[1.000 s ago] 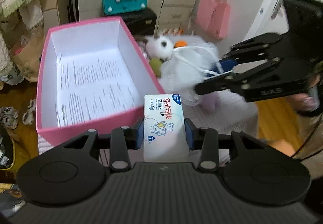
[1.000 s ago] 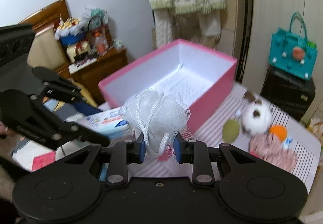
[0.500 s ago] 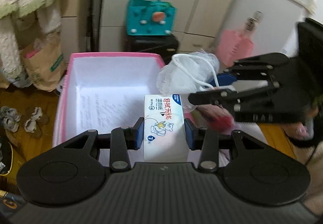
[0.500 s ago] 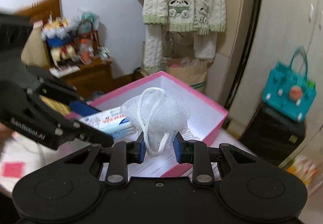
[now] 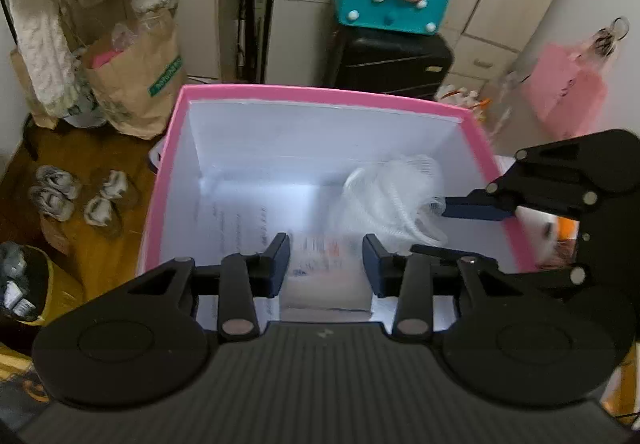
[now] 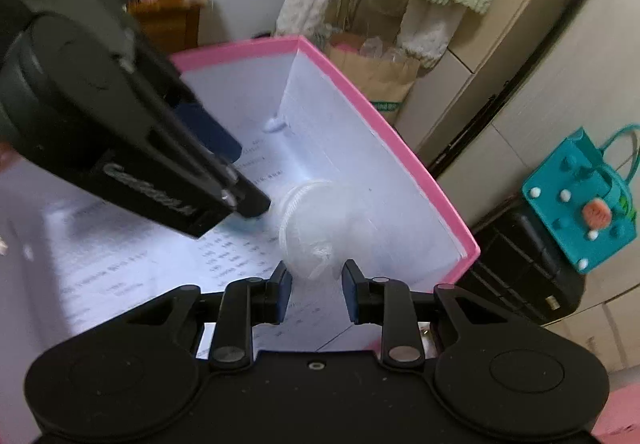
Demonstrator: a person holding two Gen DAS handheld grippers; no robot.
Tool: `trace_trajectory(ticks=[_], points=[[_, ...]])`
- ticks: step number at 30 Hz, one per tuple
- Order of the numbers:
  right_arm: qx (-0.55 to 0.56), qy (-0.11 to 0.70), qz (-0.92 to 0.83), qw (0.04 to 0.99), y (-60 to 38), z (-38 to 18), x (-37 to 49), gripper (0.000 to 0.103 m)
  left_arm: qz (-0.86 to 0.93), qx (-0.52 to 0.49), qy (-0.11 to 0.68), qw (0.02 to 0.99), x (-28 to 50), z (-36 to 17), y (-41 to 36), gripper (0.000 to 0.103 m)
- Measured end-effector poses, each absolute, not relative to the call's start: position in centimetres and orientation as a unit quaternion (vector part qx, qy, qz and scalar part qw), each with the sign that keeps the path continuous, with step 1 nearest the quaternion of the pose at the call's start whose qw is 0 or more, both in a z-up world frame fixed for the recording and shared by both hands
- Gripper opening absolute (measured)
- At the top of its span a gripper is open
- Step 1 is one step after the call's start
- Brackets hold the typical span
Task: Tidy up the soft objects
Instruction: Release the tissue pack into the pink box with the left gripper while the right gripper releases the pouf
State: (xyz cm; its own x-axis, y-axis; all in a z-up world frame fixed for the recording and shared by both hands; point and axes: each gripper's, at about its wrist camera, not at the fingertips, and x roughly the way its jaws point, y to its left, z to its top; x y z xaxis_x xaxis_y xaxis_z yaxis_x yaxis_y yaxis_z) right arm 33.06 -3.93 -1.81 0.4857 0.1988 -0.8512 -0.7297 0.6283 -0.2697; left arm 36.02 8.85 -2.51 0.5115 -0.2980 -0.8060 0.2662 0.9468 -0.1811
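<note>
Both tools have swung over the pink box point(image 5: 168, 163) since a second ago, now pointing down into it. Left tool point(image 5: 326, 264) is pinching the tissue pack point(image 5: 326, 276), blurry in its own view and hidden from the right one. Right tool point(image 6: 316, 286) grips the white mesh pouf point(image 6: 316, 228) inside the box; only the left view shows shoes point(image 5: 72, 199) on the floor.
</note>
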Motion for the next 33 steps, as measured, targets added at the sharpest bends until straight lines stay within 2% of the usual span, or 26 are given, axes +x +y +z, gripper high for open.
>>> trace_trajectory(ticks=[7,8,10,12,14,16,22,28,33], points=[[-0.339,0.42,0.284,0.792,-3.3,-2.4,32.9,0.031,-0.161,-0.024,0.465,0.87,37.0,-3.0,8.8,0.028],[-0.338,0.418,0.285,0.794,-3.4,-2.4,33.0,0.035,-0.162,-0.02,0.464,0.871,36.9,-3.0,8.7,0.028],[-0.326,0.412,0.287,0.801,-3.7,-2.1,33.0,0.055,-0.162,-0.021,0.465,0.87,36.6,-3.0,8.8,0.028],[-0.293,0.409,0.291,0.813,-4.7,-1.2,32.7,0.059,-0.16,-0.016,0.466,0.87,36.1,-2.8,8.9,0.028],[-0.244,0.407,0.308,0.825,-6.2,0.1,32.3,0.059,-0.158,-0.011,0.462,0.872,35.4,-2.4,9.1,0.029],[-0.196,0.406,0.321,0.833,-7.7,1.4,31.5,0.059,-0.159,0.001,0.454,0.877,34.4,-1.7,9.1,0.037],[-0.109,0.407,0.348,0.837,-11.3,4.1,28.3,0.059,-0.155,0.019,0.439,0.885,31.4,0.5,9.3,0.05],[-0.098,0.399,0.348,0.843,-12.8,5.3,25.4,0.059,-0.155,0.05,0.434,0.886,28.0,2.7,8.7,0.059],[-0.099,0.386,0.354,0.846,-13.4,6.4,23.3,0.059,-0.163,0.069,0.426,0.887,24.4,4.5,8.2,0.061]])
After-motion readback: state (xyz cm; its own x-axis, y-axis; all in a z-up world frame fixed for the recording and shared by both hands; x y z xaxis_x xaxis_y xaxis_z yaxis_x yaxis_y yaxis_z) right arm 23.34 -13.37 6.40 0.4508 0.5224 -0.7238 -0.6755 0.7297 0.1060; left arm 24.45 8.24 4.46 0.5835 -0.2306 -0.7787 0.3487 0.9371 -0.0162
